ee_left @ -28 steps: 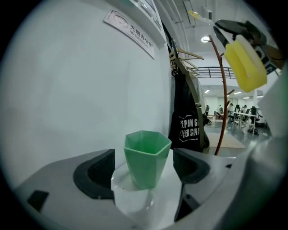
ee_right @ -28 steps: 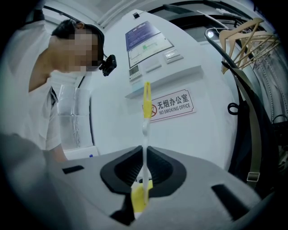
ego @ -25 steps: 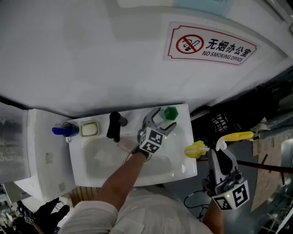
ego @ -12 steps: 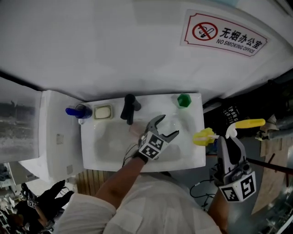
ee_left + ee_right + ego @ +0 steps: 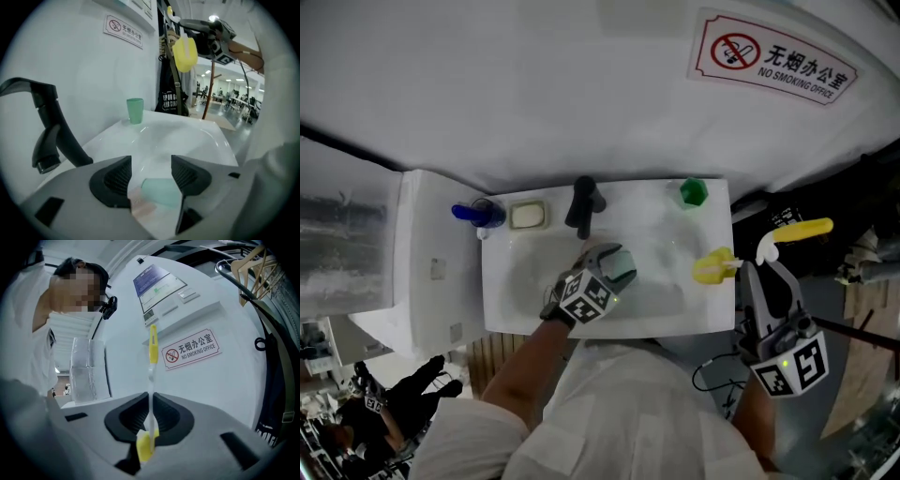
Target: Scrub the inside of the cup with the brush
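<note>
Right now my right gripper [image 5: 151,404] is clamped on the thin white stem of the brush [image 5: 712,266]. It sits just off the sink's right edge, with the brush's yellow head over the rim.

My left gripper [image 5: 614,259] reaches down into the sink [image 5: 502,309]. Its jaws have just been closing but stand apart. A pale green thing [image 5: 161,192] and a pink scrap [image 5: 142,205] lie low between them, and only white basin shows between the pads.

Beyond stands the black tap [image 5: 584,204], with a soap dish [image 5: 528,215] and a blue bottle [image 5: 476,213] to its left. The cup [image 5: 693,192] stands upright on the rim's far right corner, well apart from both grippers. A no-smoking sign [image 5: 773,58] hangs on the wall behind.
</note>
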Available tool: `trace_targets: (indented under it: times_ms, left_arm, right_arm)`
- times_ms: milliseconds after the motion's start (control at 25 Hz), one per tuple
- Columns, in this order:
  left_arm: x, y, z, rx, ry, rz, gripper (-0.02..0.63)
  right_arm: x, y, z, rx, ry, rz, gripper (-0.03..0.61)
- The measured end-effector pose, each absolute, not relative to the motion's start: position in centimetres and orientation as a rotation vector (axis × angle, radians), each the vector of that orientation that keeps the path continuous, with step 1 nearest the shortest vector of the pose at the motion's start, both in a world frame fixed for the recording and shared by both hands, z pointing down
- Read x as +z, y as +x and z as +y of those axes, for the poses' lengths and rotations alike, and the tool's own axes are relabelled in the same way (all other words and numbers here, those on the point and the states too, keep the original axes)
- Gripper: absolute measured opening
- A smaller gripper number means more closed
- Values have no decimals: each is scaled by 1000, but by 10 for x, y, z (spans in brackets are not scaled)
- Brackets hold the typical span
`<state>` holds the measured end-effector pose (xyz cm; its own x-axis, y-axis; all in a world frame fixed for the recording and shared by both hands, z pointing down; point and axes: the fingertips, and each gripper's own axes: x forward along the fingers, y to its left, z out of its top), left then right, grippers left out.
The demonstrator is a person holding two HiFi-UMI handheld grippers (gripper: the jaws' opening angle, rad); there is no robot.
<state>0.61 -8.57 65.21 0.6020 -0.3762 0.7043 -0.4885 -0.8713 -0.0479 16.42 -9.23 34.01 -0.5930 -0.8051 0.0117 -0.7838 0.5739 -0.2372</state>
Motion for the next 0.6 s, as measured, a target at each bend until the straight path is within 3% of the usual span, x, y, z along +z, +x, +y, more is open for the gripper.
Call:
trace_targets:
  times_ms: [120,600]
  left_arm:
    - [676,-18,-80,1334,2681,-608,303]
    - [762,-64,-75,2108,2673,-62,346]
  right_arm:
    - [344,156,-91,-344,-1346,2725,29]
    - [355,151,-89,-390,-1389,2743,29]
